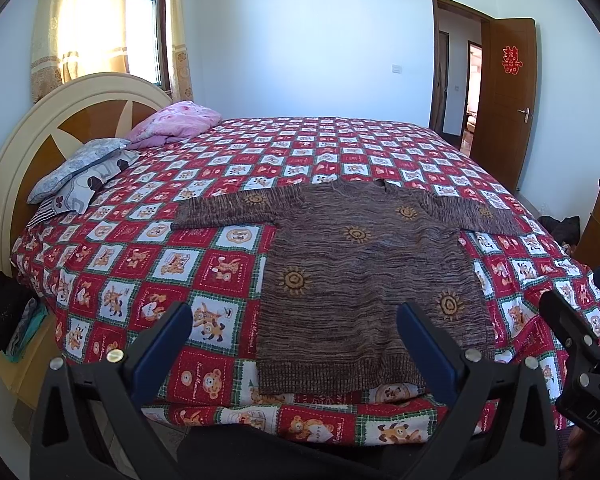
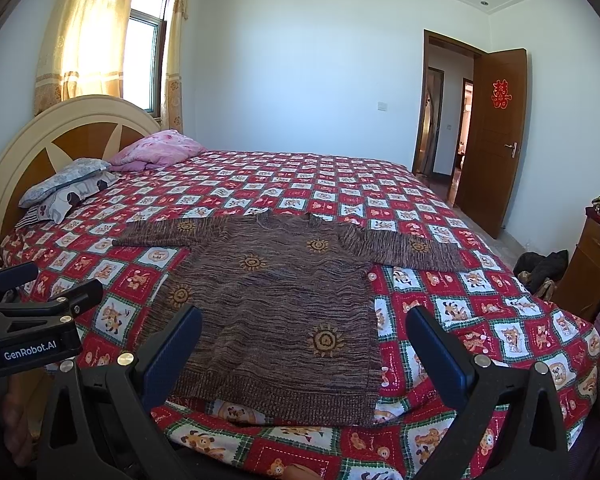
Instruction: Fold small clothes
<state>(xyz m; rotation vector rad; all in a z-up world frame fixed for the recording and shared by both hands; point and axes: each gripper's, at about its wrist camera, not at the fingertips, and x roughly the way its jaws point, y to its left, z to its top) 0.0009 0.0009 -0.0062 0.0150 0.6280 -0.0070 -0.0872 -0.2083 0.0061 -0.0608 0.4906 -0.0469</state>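
A brown knitted sweater (image 1: 360,264) with orange sun motifs lies flat on the bed, sleeves spread out to both sides, hem toward me. It also shows in the right wrist view (image 2: 276,300). My left gripper (image 1: 294,320) is open and empty, hovering near the sweater's hem at the bed's front edge. My right gripper (image 2: 304,324) is open and empty, also above the hem. Each gripper shows at the edge of the other's view: the right gripper (image 1: 580,304) and the left gripper (image 2: 56,284).
The bed has a red checked bear-print cover (image 1: 180,256). Pillows (image 1: 84,168) and a pink pillow (image 1: 176,122) lie by the headboard at left. A bedside stand with clothes (image 1: 16,332) is at left, a wooden cabinet (image 2: 592,268) and open door (image 2: 492,140) at right.
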